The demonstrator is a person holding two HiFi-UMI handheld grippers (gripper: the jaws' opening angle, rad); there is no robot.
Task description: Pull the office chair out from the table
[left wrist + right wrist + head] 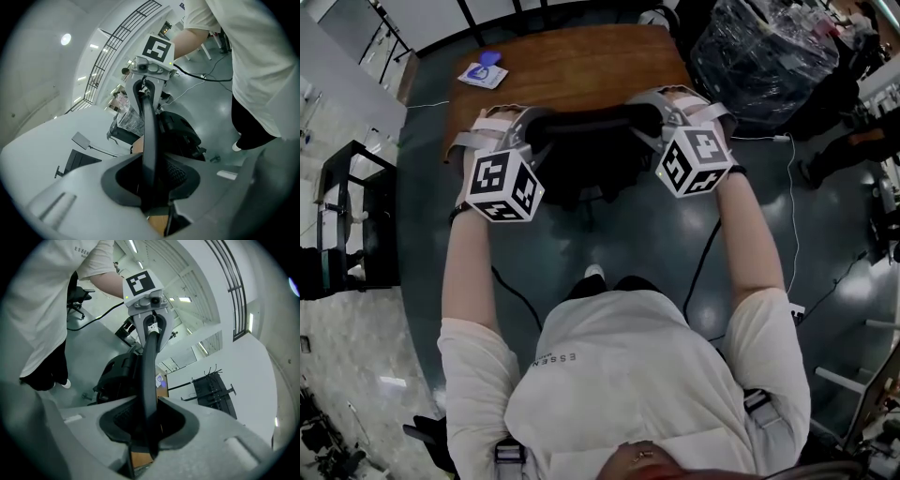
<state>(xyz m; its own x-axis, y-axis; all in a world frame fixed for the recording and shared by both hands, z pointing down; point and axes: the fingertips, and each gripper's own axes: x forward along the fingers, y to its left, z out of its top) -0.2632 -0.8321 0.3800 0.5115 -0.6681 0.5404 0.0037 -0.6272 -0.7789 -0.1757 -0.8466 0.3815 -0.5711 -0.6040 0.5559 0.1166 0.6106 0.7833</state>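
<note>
Grey floor (422, 244) runs up to the brown tabletop (581, 56), where the office chair (581, 167) sits tucked at the near edge — left claw (151, 187) and right claw (147, 427) each clenched on its backrest rim (149, 131), seemingly to draw it back evenly.

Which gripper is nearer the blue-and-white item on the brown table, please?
The left gripper, clamped on the black chair backrest; the blue-and-white item lies beyond it.
</note>
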